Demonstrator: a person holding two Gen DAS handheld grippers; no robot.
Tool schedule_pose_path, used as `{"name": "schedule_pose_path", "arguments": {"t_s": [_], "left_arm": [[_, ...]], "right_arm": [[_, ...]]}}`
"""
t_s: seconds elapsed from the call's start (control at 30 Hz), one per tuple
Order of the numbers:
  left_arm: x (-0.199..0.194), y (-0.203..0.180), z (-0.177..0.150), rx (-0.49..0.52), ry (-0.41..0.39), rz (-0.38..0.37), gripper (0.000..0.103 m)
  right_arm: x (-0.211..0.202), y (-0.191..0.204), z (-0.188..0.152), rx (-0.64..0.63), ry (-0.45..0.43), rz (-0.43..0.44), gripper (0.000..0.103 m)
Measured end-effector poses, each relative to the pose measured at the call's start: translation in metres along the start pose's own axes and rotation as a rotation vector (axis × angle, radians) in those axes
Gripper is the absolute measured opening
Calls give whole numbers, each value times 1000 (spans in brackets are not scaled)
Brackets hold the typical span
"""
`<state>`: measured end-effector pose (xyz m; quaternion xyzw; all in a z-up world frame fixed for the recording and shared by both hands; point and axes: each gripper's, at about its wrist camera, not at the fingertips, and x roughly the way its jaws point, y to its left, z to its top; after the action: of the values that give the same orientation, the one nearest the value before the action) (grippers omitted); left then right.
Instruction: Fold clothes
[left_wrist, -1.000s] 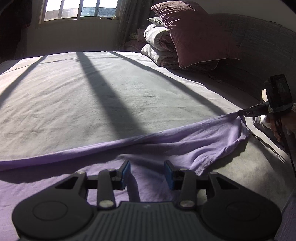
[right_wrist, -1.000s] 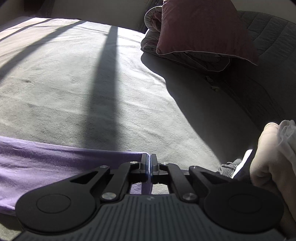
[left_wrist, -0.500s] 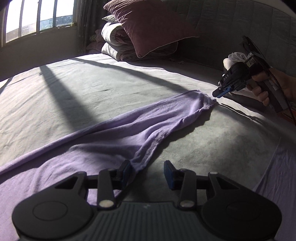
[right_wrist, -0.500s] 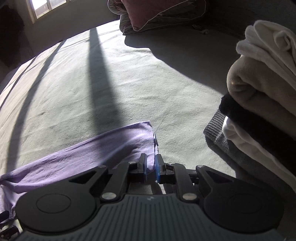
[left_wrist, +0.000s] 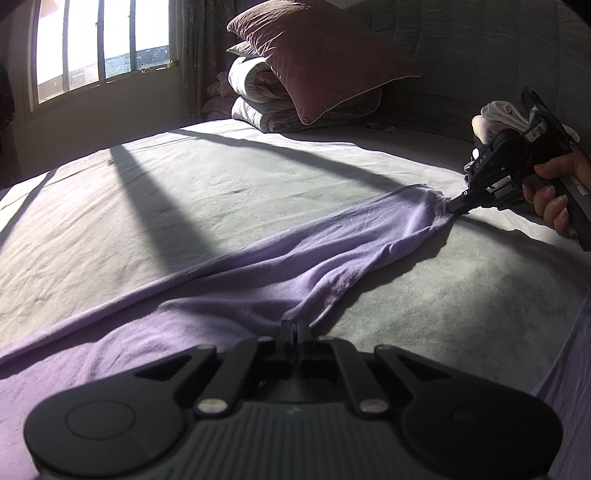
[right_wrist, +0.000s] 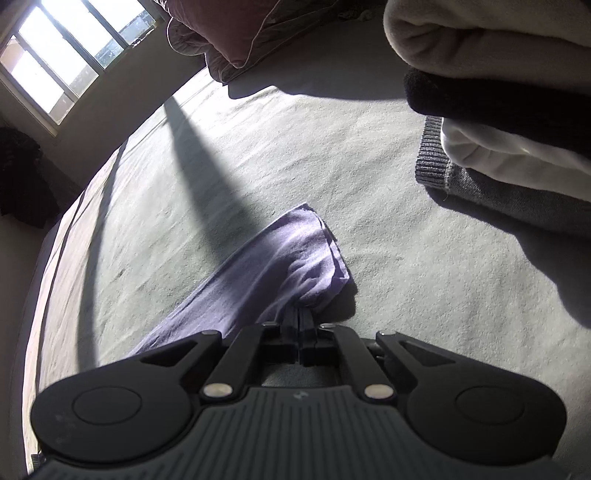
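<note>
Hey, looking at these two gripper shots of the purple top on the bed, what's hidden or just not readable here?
- Purple garment: its lower part runs off the left wrist view's bottom-left edge and under the left gripper, so its full shape is unknown.
- Folded clothes stack: cut by the right wrist view's top-right edge.
- Label on the right gripper: too small to read.

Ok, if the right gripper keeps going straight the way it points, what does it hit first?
The right gripper, shut on the purple garment, would push into that cloth's bunched end first, then bare bed sheet. The folded clothes stack sits off to the right, probably clear of the line.
</note>
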<state>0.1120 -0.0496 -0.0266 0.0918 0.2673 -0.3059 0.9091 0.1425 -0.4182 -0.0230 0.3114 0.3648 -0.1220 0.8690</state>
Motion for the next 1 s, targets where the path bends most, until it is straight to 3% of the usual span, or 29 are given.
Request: {"name": "schedule_pose_path", "arguments": {"t_s": [0.13,0.23,0.37,0.43,0.47,0.5,0.7,0.73,0.8,1.0], "left_arm": [[-9,9,-1,-45,-22,-85,1],[0,2,-8,10,57,-130,2],[0,-1,-9,26,69,-144,4],[-4,4,-5,5,64,-165,19],[-6,6,-3,-2,56,-163,22],[-8,9,-2,-8,49,-159,26],[-14,38,5,-43,24,-34,27],[-14,45,5,-53,27,-7,27],[-14,57,5,-69,32,48,27],[-16,93,9,-115,29,164,27]], "right_arm": [[-14,1,4,-59,-78,-25,0],[-7,6,1,-143,-51,-108,0],[6,15,-13,-280,-28,-221,1],[6,23,-16,-322,-47,-254,5],[5,26,-16,-327,-57,-251,12],[3,30,-16,-337,-71,-249,12],[-4,72,-22,-482,-145,-157,18],[-2,81,-24,-504,-148,-126,21],[1,100,-30,-549,-151,-71,39],[24,151,-50,-657,-112,62,39]]}}
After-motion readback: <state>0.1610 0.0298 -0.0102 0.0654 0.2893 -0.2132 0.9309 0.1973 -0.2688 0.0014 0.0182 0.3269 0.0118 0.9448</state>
